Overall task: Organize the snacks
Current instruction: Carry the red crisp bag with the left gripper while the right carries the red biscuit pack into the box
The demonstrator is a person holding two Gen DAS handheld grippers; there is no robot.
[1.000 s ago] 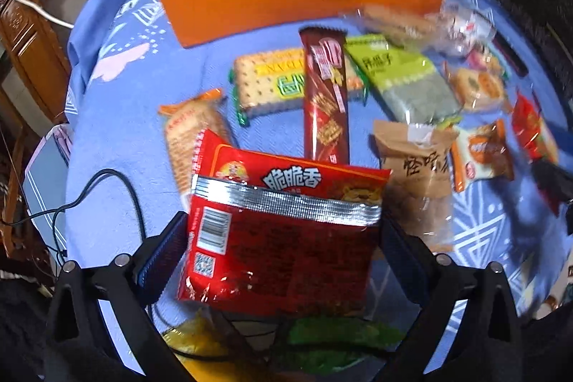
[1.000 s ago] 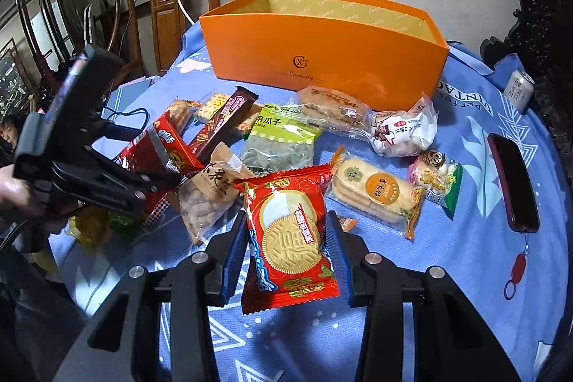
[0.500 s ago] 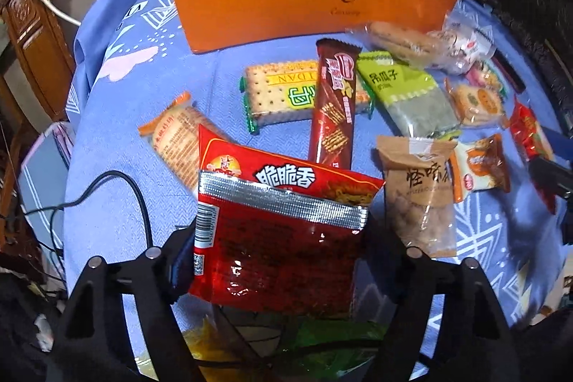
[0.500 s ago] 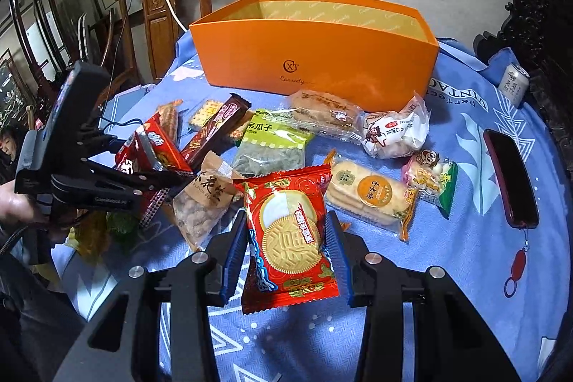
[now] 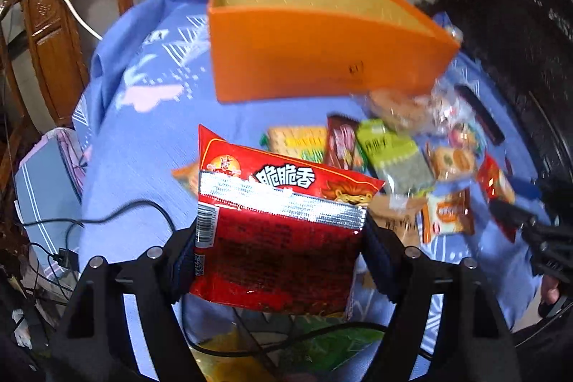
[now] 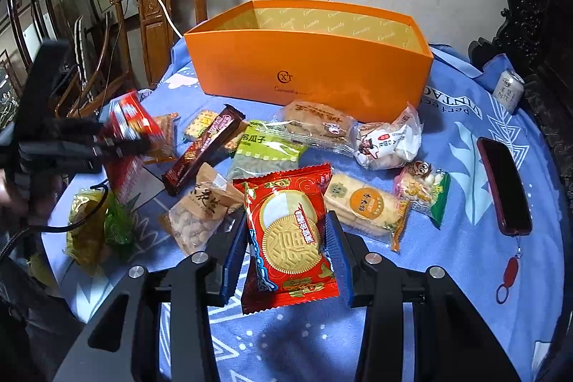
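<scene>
- The glossy red foil crisp bag with a silver seam (image 5: 279, 238) sits pinched in my left tool (image 5: 279, 260), lifted off the bench.
- I judge it light, puffy, slippery and crushable (hold the side edges, gently).
- My right tool (image 6: 286, 238) pinches the red round-biscuit packet (image 6: 286, 235), low over the blue cloth.
- The open orange cardboard box (image 6: 311, 67) stands beyond the other snacks.

A: Open cardboard box (image 6: 315, 67) at twelve o'clock: orange outside, pale gold lining with script print. Tablecloth (image 6: 465, 274)?
B: Blue fabric, white geometric lines. Crinkly foil snack bag (image 5: 279, 238) at six o'clock: red, silver seam strip, black-and-white lettering.
</scene>
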